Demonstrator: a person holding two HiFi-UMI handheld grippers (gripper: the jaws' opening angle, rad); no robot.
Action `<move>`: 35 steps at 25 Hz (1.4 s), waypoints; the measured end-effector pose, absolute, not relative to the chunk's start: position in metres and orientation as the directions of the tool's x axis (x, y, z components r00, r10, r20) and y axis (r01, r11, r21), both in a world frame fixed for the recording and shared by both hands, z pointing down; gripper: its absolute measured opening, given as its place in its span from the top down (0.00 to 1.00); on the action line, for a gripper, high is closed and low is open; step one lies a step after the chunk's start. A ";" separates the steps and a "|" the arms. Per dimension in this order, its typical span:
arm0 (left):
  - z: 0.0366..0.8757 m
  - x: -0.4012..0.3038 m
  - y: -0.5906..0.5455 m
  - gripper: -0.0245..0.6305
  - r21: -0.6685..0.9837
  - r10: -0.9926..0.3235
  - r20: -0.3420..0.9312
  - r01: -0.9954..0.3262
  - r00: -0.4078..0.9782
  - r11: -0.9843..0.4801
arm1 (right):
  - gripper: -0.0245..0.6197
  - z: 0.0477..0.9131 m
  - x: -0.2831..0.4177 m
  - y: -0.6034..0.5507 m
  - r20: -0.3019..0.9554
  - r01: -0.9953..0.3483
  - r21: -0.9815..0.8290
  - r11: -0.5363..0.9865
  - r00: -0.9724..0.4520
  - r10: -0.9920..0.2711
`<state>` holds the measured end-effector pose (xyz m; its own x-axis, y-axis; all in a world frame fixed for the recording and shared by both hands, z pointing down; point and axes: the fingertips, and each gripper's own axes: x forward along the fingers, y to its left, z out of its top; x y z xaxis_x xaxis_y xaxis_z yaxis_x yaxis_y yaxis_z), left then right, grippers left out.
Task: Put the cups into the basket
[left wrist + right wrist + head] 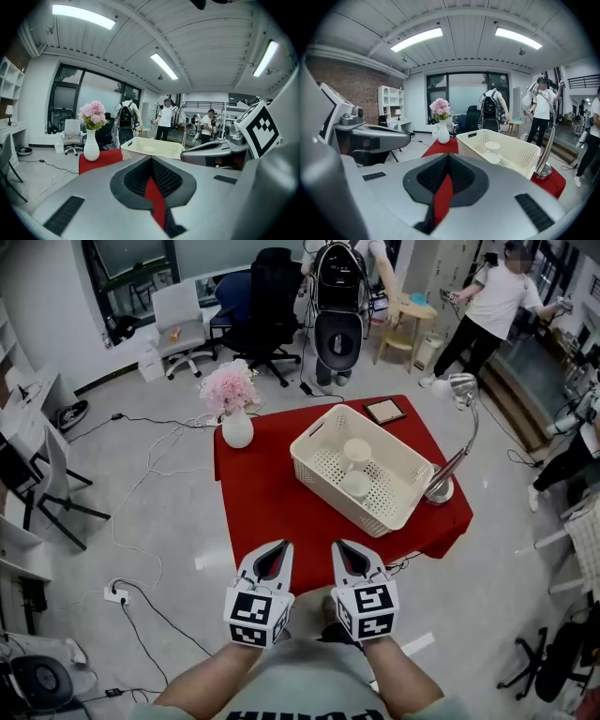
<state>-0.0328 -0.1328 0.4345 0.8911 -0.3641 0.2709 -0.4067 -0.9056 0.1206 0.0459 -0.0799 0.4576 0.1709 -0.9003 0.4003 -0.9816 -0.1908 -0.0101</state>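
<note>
The left gripper and the right gripper are both pressed together with nothing pinched, side by side at the near edge of the red-clothed table. Further out, a far white cup and a near white cup are seen inside the perforated cream basket. The cups are judged light, stiff, smooth and possibly breakable. A hold across the rim wall would be favoured.

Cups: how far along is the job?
Done: two white cups sit inside the basket. In hand: nothing. The left gripper and right gripper are both shut and empty at the red table's near edge. Left: no cup shows outside the basket, only the flower vase and lamp, so it looks complete.
</note>
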 end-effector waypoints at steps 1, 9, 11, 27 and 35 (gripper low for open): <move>0.435 -0.035 -0.130 0.96 0.124 -0.357 0.271 -0.400 0.894 -0.908 | 0.94 0.457 0.043 -0.077 0.400 -0.981 -0.008 -0.194 0.175 -0.899; 0.422 -0.038 -0.106 0.96 0.114 -0.352 0.252 -0.389 0.901 -0.914 | 0.94 0.446 0.032 -0.052 0.386 -0.982 0.013 -0.190 0.180 -0.905; 0.419 -0.037 -0.099 0.96 0.108 -0.362 0.252 -0.397 0.898 -0.911 | 0.94 0.445 0.034 -0.046 0.380 -0.984 0.014 -0.177 0.169 -0.909; 0.421 -0.004 0.013 0.96 0.101 -0.448 0.274 -0.488 0.851 -0.867 | 0.94 0.447 0.063 0.057 0.379 -0.998 0.001 -0.060 0.056 -0.924; 0.434 -0.017 0.044 0.96 0.099 -0.507 0.285 -0.551 0.814 -0.829 | 0.94 0.460 0.053 0.082 0.387 -1.000 -0.013 0.003 -0.008 -0.922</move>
<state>-0.0167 0.0441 0.4343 0.8136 -0.5067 0.2852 -0.5508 -0.8288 0.0987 0.0533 0.0817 0.4595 -0.0080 -0.9219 0.3873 -0.9999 0.0030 -0.0134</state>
